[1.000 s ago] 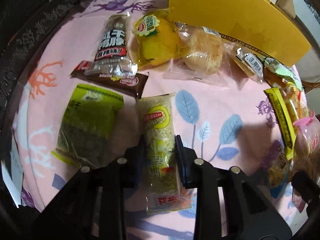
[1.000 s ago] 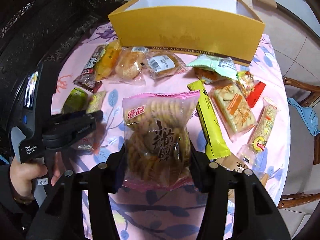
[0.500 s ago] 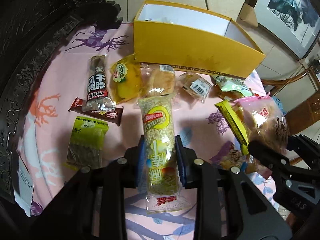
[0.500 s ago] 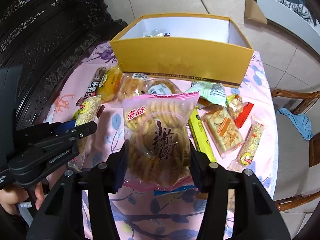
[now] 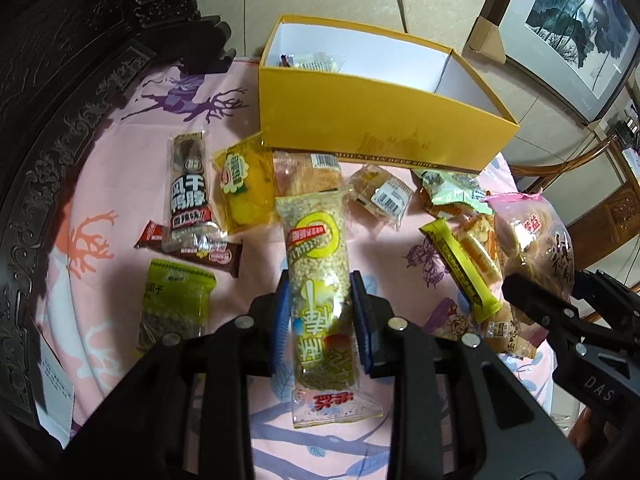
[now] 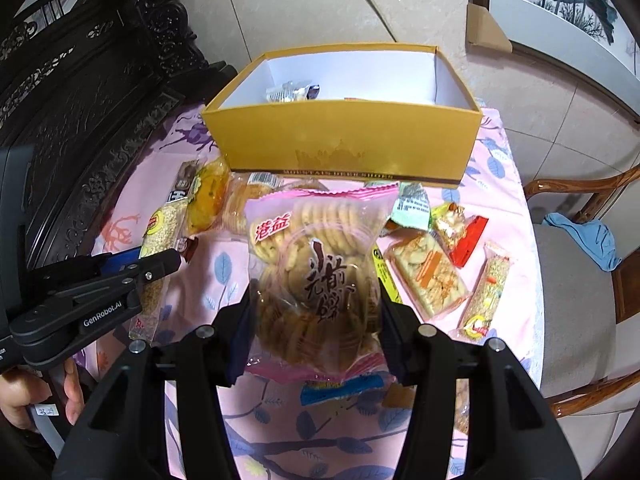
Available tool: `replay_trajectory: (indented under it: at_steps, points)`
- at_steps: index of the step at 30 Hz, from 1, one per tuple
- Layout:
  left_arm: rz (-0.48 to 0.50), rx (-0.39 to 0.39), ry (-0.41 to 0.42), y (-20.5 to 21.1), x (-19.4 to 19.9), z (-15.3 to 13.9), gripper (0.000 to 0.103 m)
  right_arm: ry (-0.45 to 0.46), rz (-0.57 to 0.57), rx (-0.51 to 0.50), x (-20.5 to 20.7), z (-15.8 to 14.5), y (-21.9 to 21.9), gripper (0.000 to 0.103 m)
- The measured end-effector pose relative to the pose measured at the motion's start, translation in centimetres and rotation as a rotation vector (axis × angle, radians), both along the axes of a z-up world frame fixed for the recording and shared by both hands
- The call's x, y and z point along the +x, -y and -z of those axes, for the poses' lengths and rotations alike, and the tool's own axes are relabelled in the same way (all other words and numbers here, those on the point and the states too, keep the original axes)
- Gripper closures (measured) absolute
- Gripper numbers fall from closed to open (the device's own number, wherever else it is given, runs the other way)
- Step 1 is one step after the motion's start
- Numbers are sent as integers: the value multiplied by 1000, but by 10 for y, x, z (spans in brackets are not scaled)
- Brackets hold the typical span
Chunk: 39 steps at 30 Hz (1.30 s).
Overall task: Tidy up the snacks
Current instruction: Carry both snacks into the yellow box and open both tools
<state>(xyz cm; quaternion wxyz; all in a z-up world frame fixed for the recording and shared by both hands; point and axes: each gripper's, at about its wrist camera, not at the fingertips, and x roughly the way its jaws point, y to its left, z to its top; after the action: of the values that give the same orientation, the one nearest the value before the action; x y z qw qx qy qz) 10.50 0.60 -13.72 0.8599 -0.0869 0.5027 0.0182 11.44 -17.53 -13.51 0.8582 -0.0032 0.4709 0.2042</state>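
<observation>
both packets up, box ahead

now the yellow box (image 6: pixel 344 140) sits open at the far side of the table, a few wrapped snacks already on its white floor. the right gripper (image 6: pixel 316 320) pinches the cookie bag (image 6: pixel 316 272) by its sides, clear of the cloth. the left gripper (image 5: pixel 318 316) is pressed tight on the grain bar (image 5: pixel 320 280), held lengthwise. to do this well, i judge each packet should clear the near wall before release, the wide bag going in first and flat, the slim bar beside it. loose snacks lie scattered on the pink printed tablecloth (image 5: pixel 120 208). around it: tiled floor, dark carved furniture, a wooden chair, a framed picture leaning on the wall.
</observation>
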Motion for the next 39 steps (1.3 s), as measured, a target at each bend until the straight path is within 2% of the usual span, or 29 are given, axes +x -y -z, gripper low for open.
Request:
replay_trajectory:
  at_steps: [8,14,26,27,28,29,30,31,32,33,39]
  points:
    - [30,-9,22,2,22,-13,75,26,9,11,18,-15,-2,48]
    - [38,-21,44,2,60,-24,75,49,25,23,44,-26,-6,48]
    - [59,36,161,1,201,-82,73,119,112,91,168,-79,-12,48]
    - [56,34,168,-1,208,-85,69,122,116,92,177,-82,-12,48]
    - [57,30,180,-2,215,-90,46,126,119,91,186,-86,-13,45]
    - [61,31,207,-3,223,-96,17,135,124,88,195,-90,-15,44]
    - [40,66,227,-5,229,-102,12,150,131,80,201,-94,-16,36]
    - [29,78,241,-9,234,-106,4,187,155,72,206,-98,-14,23]
    - [26,78,231,-13,239,-107,2,207,175,71,209,-101,-12,14]
    - [24,78,206,-16,244,-107,2,211,187,82,212,-103,-8,1]
    - [-18,77,159,-30,236,-96,2,159,185,114,210,-96,3,1]
